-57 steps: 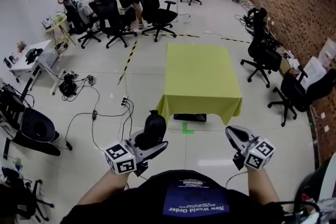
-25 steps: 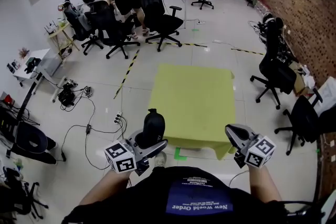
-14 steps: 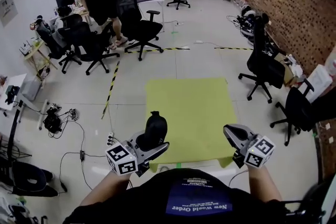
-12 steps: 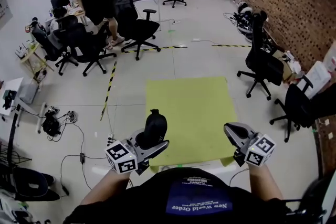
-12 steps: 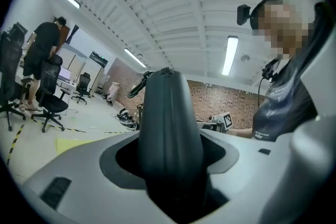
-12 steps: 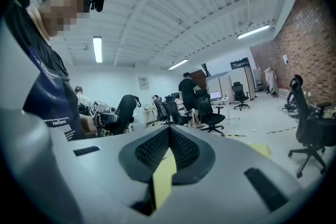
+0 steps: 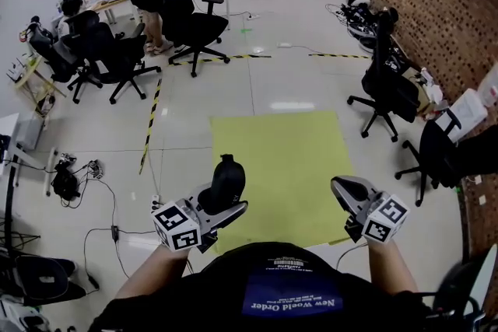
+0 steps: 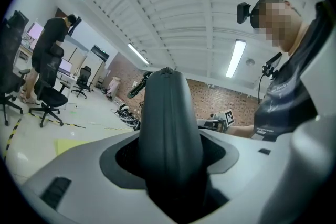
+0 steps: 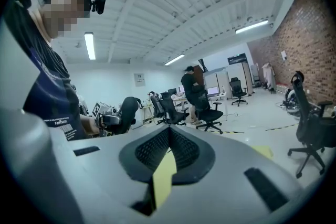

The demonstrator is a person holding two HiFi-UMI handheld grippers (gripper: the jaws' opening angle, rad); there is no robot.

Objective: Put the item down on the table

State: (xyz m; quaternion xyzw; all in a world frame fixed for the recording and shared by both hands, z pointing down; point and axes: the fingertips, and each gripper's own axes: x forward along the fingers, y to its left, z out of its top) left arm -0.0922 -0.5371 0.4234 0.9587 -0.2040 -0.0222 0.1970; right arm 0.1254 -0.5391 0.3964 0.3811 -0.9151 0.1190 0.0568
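Over the yellow-green cloth tabletop [image 7: 288,155], the left tool [image 7: 232,207] clamps a smooth, rounded black item [image 7: 225,181] upright. The right tool [image 7: 341,185] is closed, empty. Black office chairs [image 7: 387,89] stand nearby on the glossy floor [image 7: 194,120].

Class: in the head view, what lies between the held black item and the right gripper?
Between the black item and the right gripper lies only bare yellow-green tablecloth, as the head view shows.
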